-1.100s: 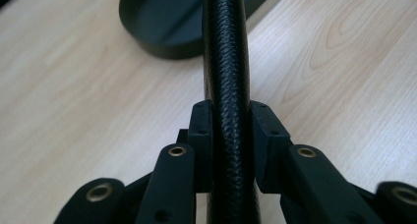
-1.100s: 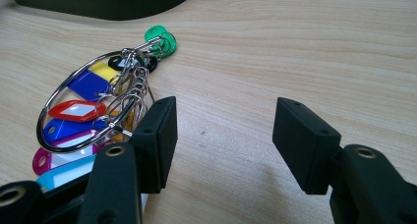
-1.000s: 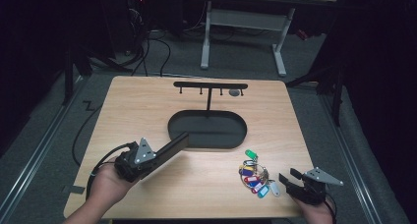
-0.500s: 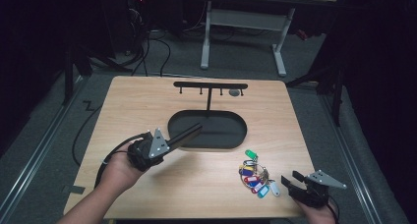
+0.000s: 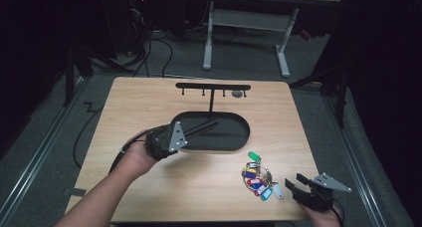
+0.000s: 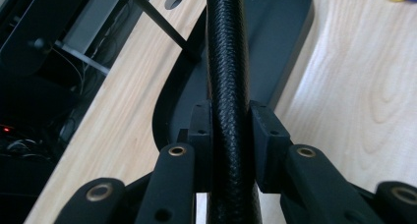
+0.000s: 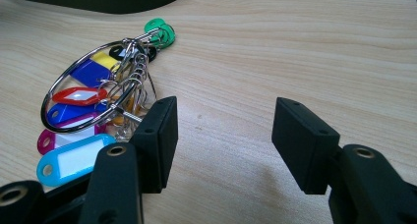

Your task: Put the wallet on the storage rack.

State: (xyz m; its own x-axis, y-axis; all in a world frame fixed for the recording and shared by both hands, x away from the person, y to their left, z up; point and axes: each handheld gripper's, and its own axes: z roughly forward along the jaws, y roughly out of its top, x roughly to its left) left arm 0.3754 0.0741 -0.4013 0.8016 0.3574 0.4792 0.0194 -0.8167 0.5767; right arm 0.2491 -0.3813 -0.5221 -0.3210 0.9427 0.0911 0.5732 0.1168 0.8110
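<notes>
My left gripper [image 5: 190, 132] is shut on a long black textured rod [image 5: 205, 126], which points up and right over the rim of a black oval base [image 5: 234, 133]. In the left gripper view the rod [image 6: 226, 47] runs straight up between the pads [image 6: 268, 135], above the base [image 6: 287, 32]. A thin post rises from the base to a crossbar with small hooks [image 5: 213, 86]. A key ring with several coloured tags [image 5: 259, 179] lies at the front right. My right gripper [image 5: 294, 182] stands open just right of it, with bare wood between its jaws [image 7: 223, 135] and the key ring [image 7: 93, 91] to their left.
A green tag [image 7: 160, 30] lies at the far end of the key bunch. A round hole [image 5: 238, 93] is in the tabletop near the crossbar. The wooden table [image 5: 149, 187] ends just in front of my right gripper. Desk legs and cables stand beyond it.
My left gripper has carried the rod to the right and a little up, so its tip now reaches over the oval base. The right gripper has stayed put.
</notes>
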